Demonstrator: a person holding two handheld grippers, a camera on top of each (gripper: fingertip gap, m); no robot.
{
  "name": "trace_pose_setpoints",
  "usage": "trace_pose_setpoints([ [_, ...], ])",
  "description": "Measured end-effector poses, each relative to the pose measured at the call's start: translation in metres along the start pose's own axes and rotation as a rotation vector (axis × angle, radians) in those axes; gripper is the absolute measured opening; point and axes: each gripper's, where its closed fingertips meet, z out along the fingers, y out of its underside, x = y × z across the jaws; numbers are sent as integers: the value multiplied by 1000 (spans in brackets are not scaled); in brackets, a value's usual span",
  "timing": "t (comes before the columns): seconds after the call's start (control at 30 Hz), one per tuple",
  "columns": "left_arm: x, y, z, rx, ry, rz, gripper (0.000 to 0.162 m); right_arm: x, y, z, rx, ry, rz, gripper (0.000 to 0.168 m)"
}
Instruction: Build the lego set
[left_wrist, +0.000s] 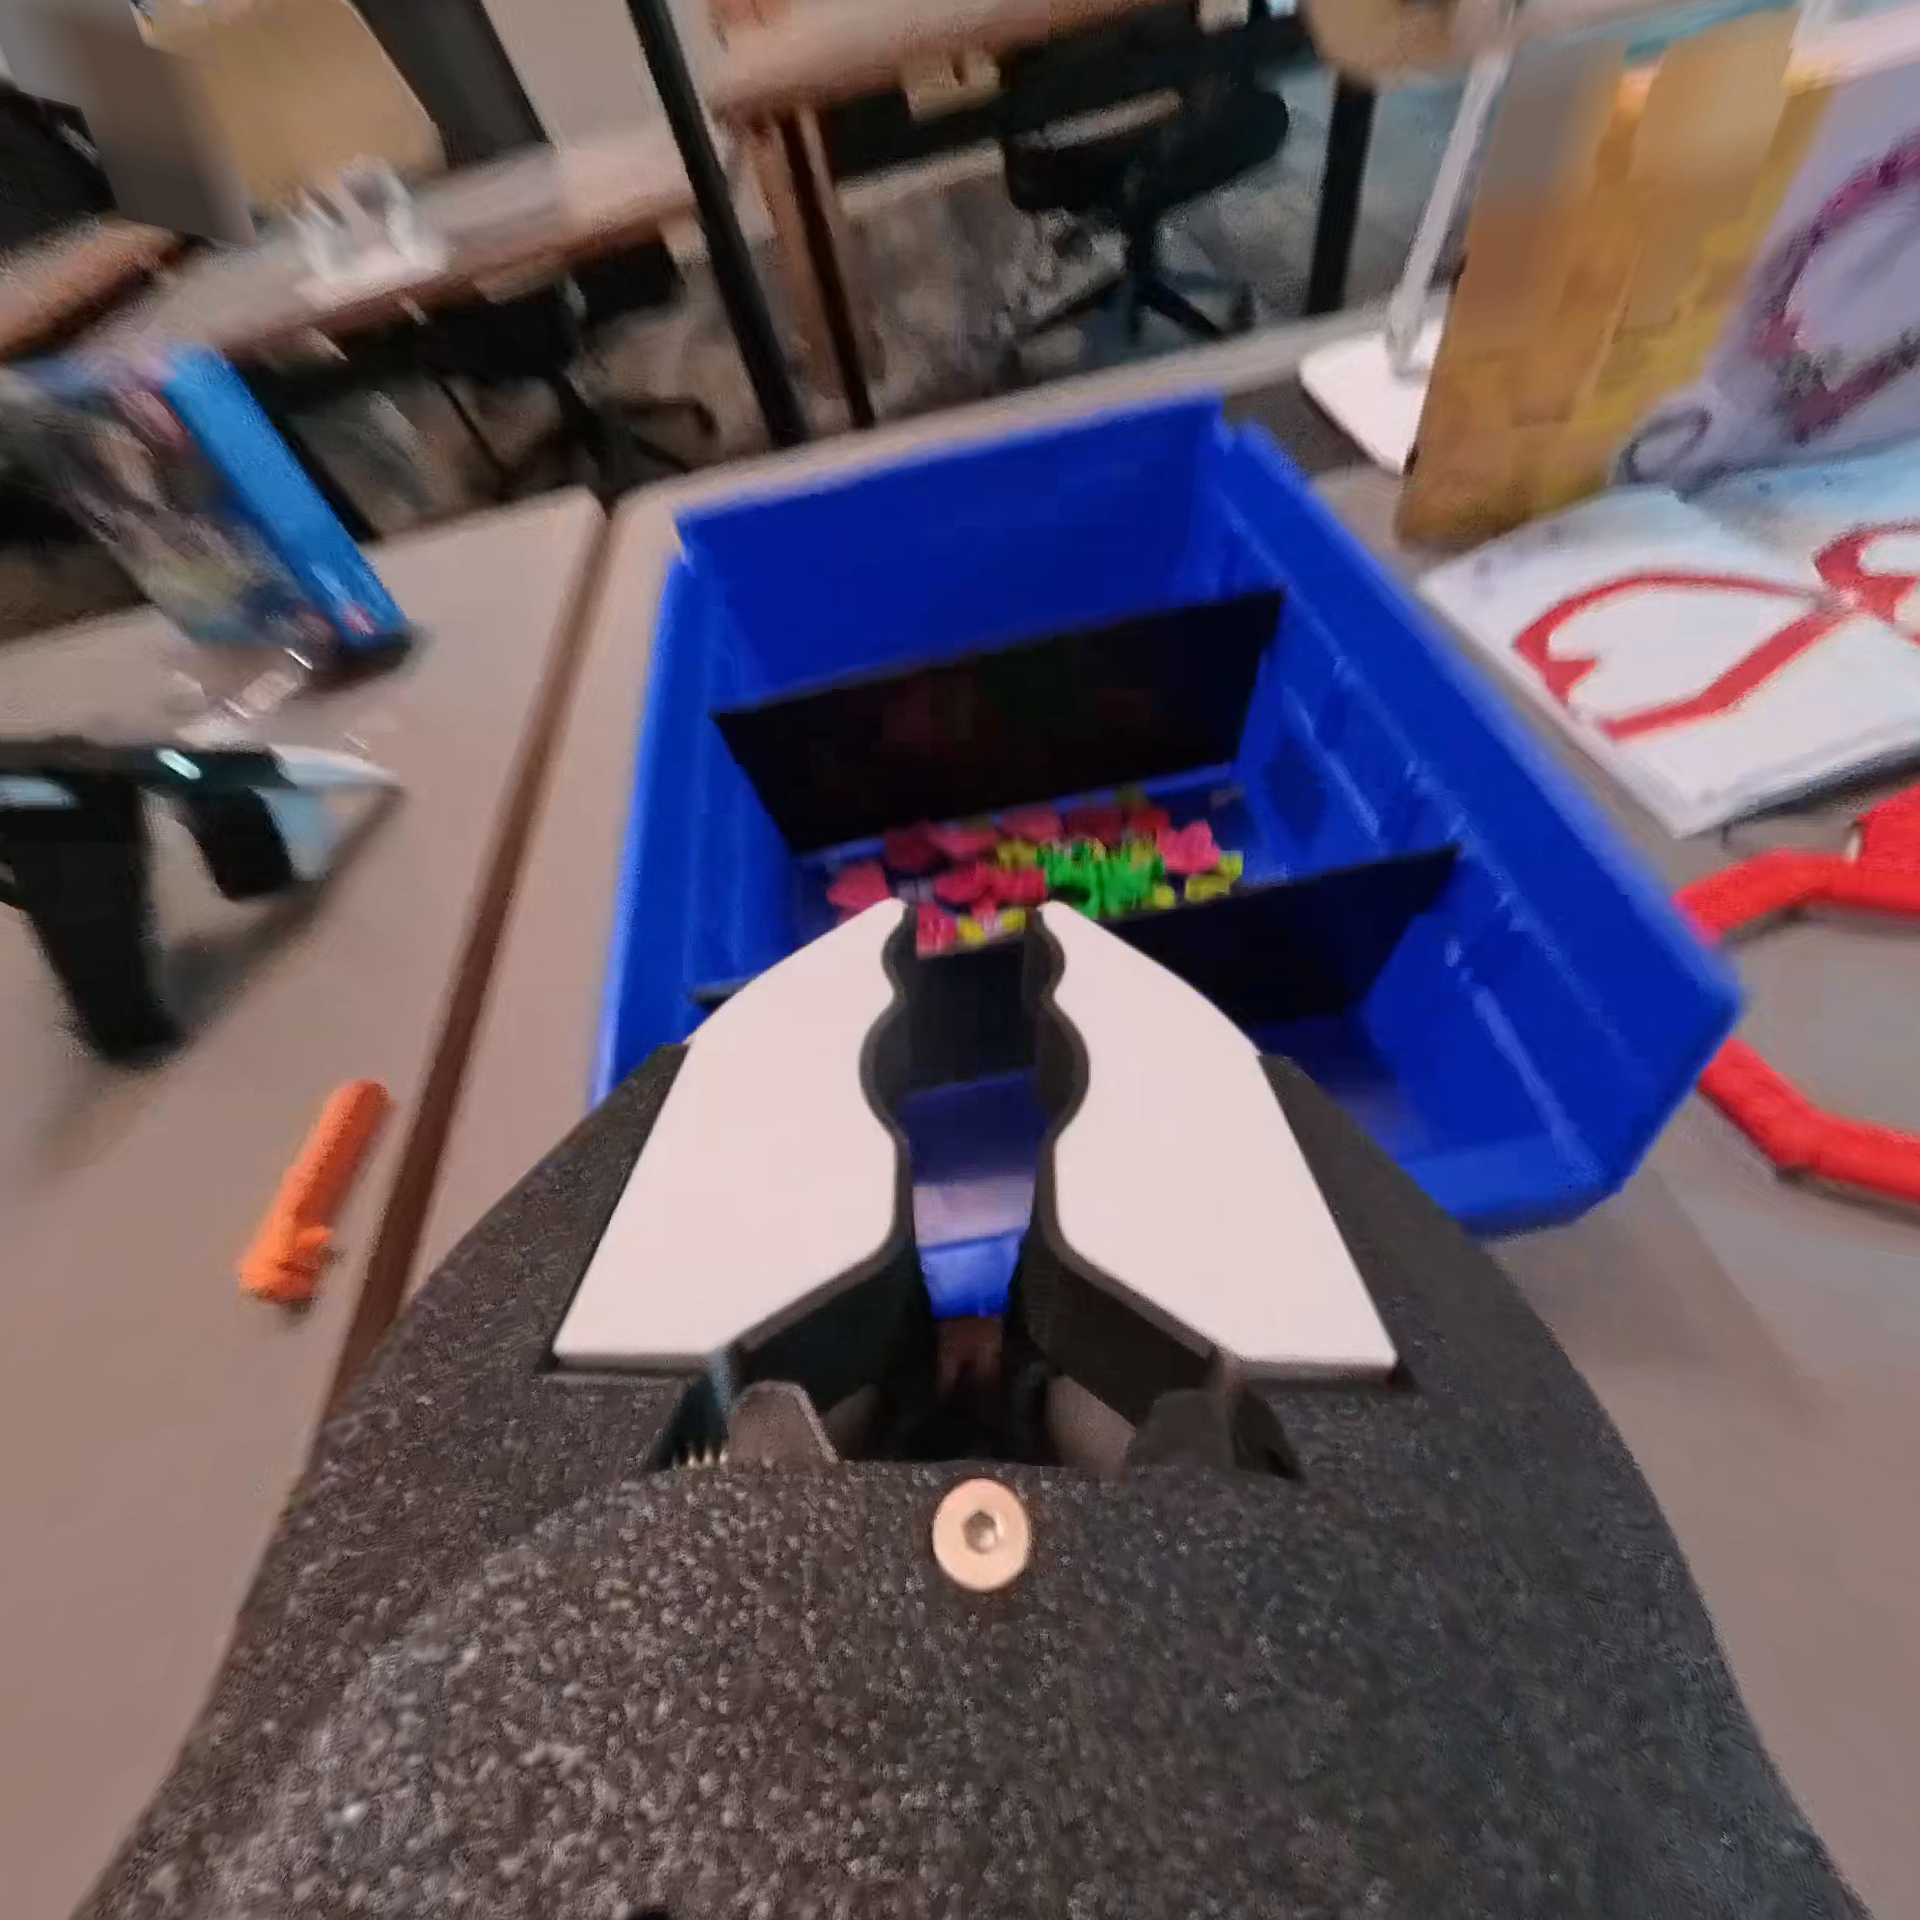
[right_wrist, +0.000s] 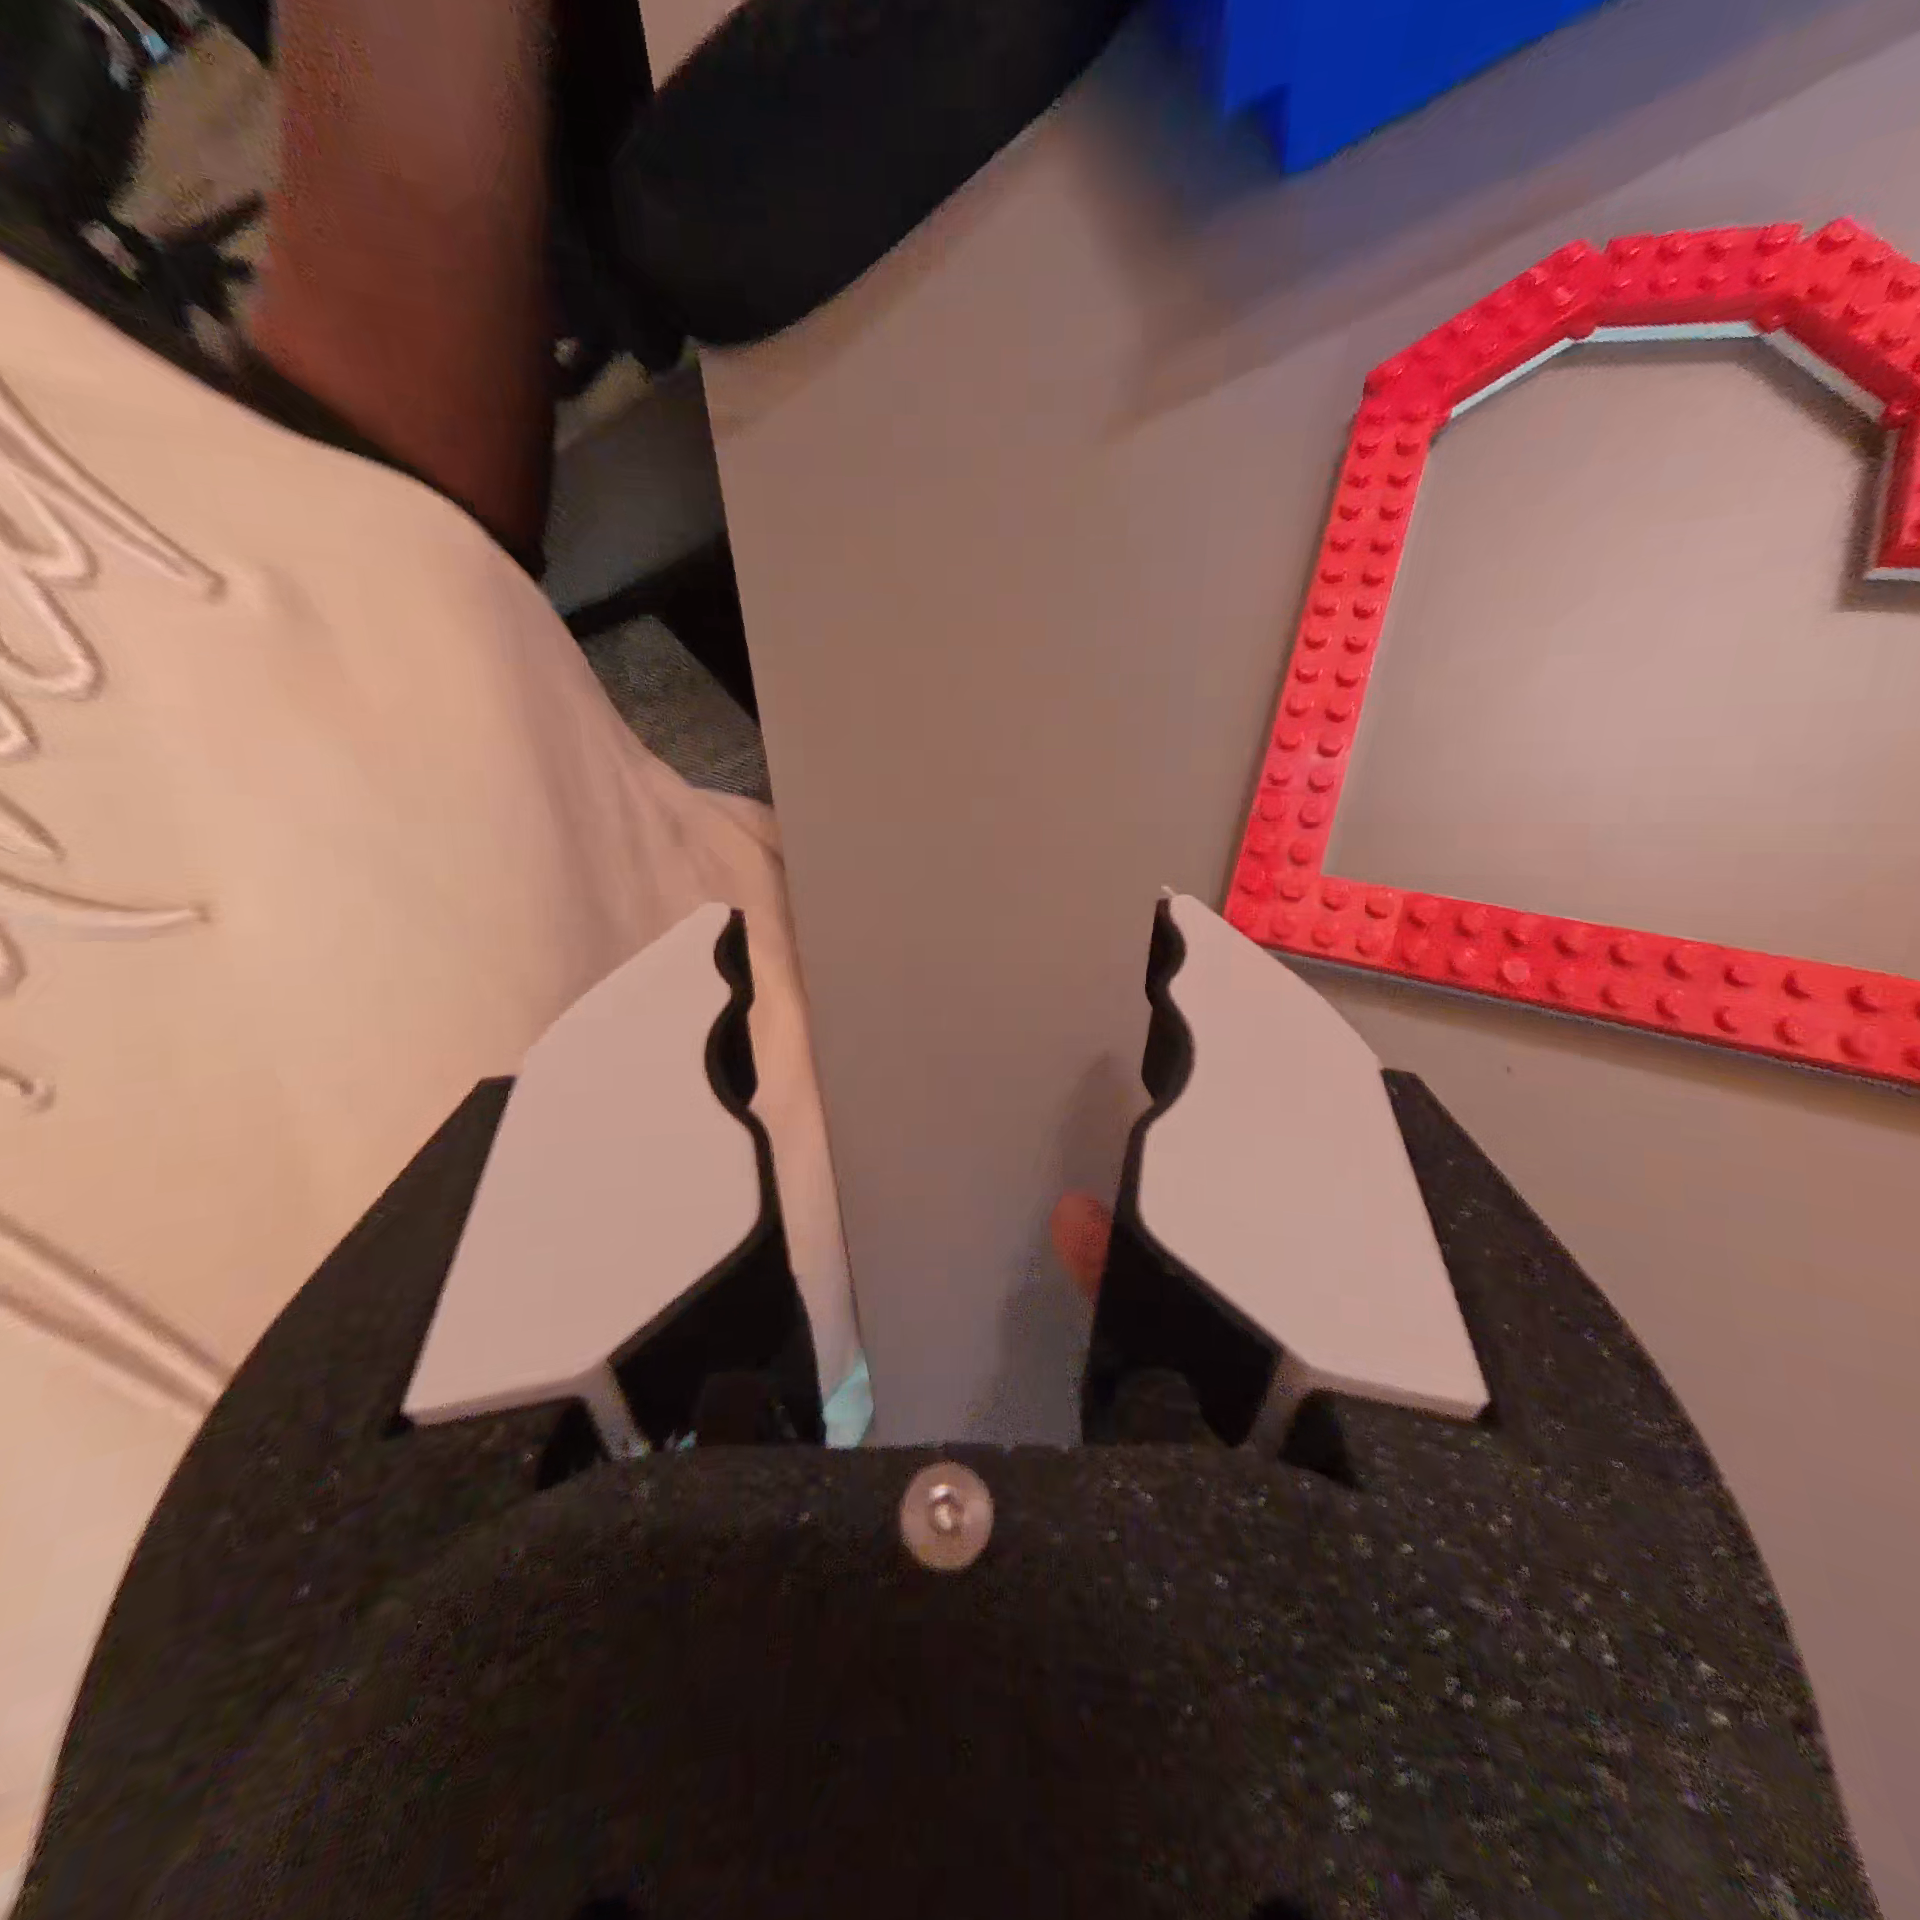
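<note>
L gripper over near end of blue plastic divided bin, jaws almost together w/ nothing between; small pink/green lego bits in mid compartment. R gripper at tabletop edge, jaws apart, empty; red studded lego frame flat just beside.

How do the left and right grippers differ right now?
The left gripper has its fingers close together with a narrow gap; the right gripper has its fingers spread wide. The left points into the blue bin toward the coloured lego pieces; the right sits over the grey table's edge beside the red lego frame. Neither holds anything.
</note>
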Motion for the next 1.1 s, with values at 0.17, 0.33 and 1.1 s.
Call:
trace_pose_setpoints([
  [0.17,105,-106,-18,272,303,47,19,-23,0,-51,190,-54,-107,8],
  [0.33,233,-173,-21,394,710,255,20,-45,-2,-177,554,-119,-89,0],
  [1.1,264,-97,49,208,589,-46,23,227,84,-261,-440,155,-213,24],
])
